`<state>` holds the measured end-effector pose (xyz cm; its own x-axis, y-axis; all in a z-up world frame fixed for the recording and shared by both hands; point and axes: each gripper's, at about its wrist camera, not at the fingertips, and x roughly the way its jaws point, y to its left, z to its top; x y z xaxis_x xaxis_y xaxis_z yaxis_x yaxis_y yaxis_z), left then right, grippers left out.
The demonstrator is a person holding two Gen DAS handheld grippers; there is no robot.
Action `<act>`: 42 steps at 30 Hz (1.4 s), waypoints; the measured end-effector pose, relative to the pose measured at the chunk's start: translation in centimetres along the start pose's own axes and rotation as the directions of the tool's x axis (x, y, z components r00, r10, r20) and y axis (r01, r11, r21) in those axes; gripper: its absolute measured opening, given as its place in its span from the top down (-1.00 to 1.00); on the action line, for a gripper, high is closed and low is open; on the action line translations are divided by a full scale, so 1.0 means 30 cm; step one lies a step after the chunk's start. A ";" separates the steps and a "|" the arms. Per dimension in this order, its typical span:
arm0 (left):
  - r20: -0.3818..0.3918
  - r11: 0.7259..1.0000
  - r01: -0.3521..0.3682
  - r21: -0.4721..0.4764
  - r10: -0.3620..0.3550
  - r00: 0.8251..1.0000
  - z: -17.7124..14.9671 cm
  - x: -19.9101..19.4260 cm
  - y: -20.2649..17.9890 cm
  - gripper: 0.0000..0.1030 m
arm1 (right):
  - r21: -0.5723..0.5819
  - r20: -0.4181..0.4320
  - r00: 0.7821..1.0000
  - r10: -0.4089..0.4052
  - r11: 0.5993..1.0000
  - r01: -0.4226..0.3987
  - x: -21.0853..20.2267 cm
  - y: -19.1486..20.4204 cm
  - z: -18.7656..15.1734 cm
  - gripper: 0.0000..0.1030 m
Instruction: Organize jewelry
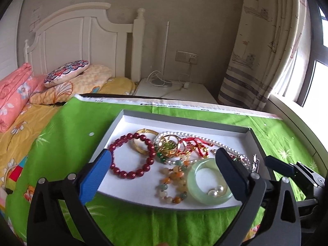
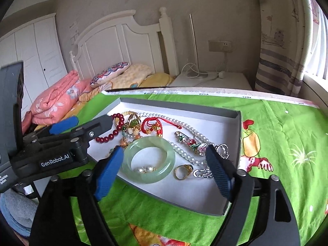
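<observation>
Where the left tongs [image 2: 82,127] show up in the right wrist view, white letters on their black body read "GenRobot.AI". Some tiny print runs along the pale edge of the green cloth [image 1: 67,123], but it is too small to read. On that cloth sits a flat grey tray [image 1: 184,121] with a white inside, and all the jewelry lies in it. A red bead bracelet [image 1: 131,155] makes a round loop near the left side. Next to it is a gold bangle [image 1: 141,149], touching a mixed heap of gold rings and red cord. A long white pearl necklace [image 2: 184,153] runs across the tray. A pale green jade bangle [image 2: 147,160] lies flat near the front, with two little pearls [image 2: 144,169] inside its ring. Just beside it is a gold ring [image 2: 182,171], and a silver chain [image 2: 222,151] is by the right wall. A string of orange and green beads [image 1: 174,184] touches the jade bangle. The left tongs are wide open above the tray and hold nothing. The right tongs [image 2: 166,174] are wide open too, one finger on each side of the jade bangle, holding nothing.
</observation>
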<state>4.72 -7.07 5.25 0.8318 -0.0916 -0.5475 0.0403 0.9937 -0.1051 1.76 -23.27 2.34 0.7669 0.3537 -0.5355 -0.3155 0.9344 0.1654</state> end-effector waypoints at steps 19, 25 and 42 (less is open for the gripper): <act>-0.030 0.975 -0.207 0.084 0.210 0.977 -0.028 -0.025 -0.010 -0.95 | 0.062 -0.026 0.989 -0.146 0.987 0.148 -0.018 -0.040 -0.027 -0.68; -0.034 0.973 -0.207 0.105 0.212 0.977 -0.038 -0.019 -0.028 -0.95 | 0.065 -0.032 0.989 -0.148 0.987 0.150 -0.013 -0.042 -0.028 -0.67; -0.050 0.976 -0.187 0.113 0.194 0.980 -0.047 -0.011 -0.045 -0.95 | 0.069 -0.041 0.987 -0.153 0.985 0.156 -0.005 -0.042 -0.031 -0.68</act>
<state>3.62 -8.46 4.41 0.7950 0.0993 -0.5985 -0.0536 0.9942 0.0937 1.51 -24.54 1.44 0.7827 0.2041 -0.5880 -0.1527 0.9788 0.1365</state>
